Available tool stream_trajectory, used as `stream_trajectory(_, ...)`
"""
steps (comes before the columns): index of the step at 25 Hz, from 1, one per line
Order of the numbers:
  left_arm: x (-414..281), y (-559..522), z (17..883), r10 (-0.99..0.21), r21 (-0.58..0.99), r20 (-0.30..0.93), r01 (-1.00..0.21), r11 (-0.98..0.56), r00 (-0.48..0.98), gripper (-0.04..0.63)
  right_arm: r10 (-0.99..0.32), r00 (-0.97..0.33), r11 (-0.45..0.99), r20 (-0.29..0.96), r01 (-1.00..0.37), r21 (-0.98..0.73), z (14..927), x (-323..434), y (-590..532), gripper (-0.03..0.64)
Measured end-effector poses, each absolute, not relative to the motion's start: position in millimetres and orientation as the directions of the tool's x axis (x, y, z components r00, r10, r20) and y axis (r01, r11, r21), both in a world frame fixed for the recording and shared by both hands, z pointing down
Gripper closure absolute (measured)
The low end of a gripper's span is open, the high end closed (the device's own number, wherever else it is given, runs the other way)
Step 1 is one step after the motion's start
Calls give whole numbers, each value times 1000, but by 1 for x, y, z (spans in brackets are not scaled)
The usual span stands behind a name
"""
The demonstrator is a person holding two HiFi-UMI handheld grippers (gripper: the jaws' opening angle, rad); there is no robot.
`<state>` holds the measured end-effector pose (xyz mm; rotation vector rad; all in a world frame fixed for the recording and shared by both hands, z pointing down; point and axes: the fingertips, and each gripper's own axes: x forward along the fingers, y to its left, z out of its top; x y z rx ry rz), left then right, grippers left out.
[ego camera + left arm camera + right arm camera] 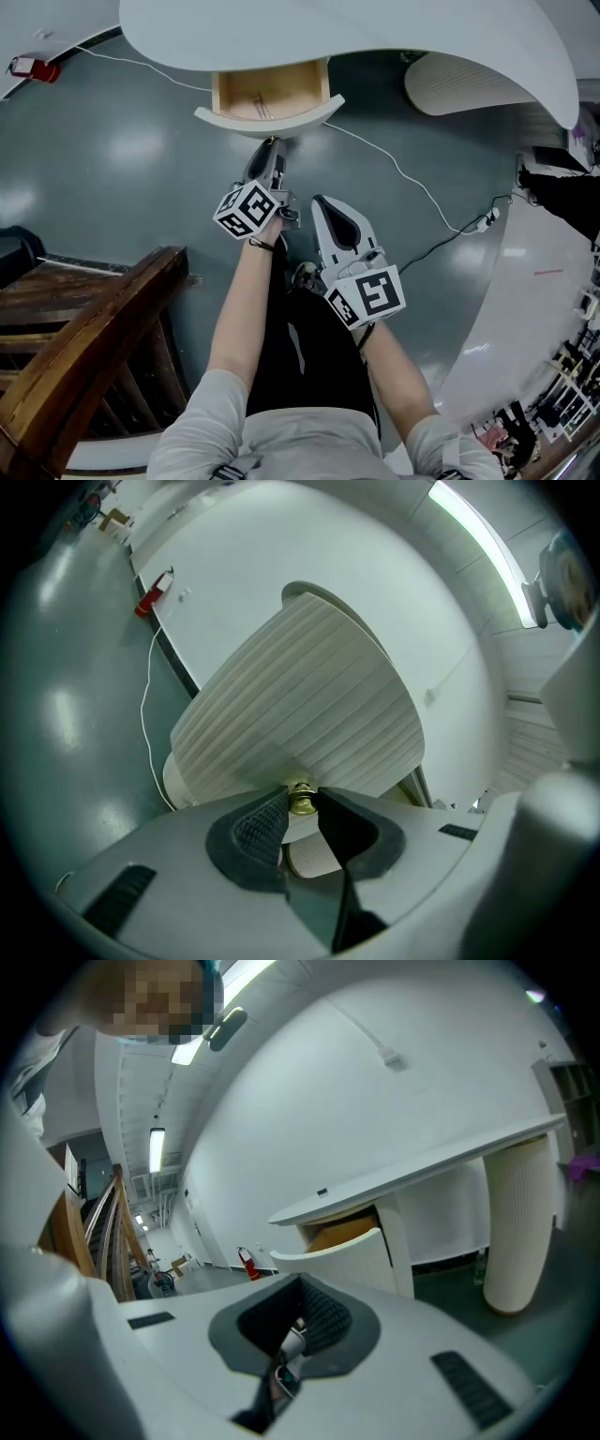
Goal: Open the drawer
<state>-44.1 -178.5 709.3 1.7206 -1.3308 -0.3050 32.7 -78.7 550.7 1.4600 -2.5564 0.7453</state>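
Note:
A shallow wooden drawer (270, 92) stands partly pulled out from under the white curved desk (375, 28). Its ribbed white front (272, 114) faces me. My left gripper (272, 142) reaches to the middle of that front. In the left gripper view its dark pads (262, 825) are shut on the small brass knob (301, 802) of the ribbed front (309, 705). My right gripper (323, 204) hangs back, nearer my body and right of the left one, touching nothing. Its jaws (291, 1330) look shut and hold nothing. From there the drawer (342, 1252) shows ahead, standing out of the desk.
A wooden stair rail (94, 319) fills the lower left. A white cable (403, 173) runs across the grey floor to a plug at the right. A ribbed desk pedestal (459, 84) stands right of the drawer. A red extinguisher (28, 67) lies at the far left.

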Motion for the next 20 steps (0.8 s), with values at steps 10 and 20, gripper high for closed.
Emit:
stream_trajectory(10, -45, -131, 712, -856, 762, 356, -647, 34, 375, 494, -759, -556, 449, 339, -824, -347, 539, 25, -47, 606)
stream_trajectory(20, -44, -105, 715, -853, 762, 361, -647, 38, 376, 494, -758, -550, 435, 351, -827, -356, 544, 26, -24, 607)
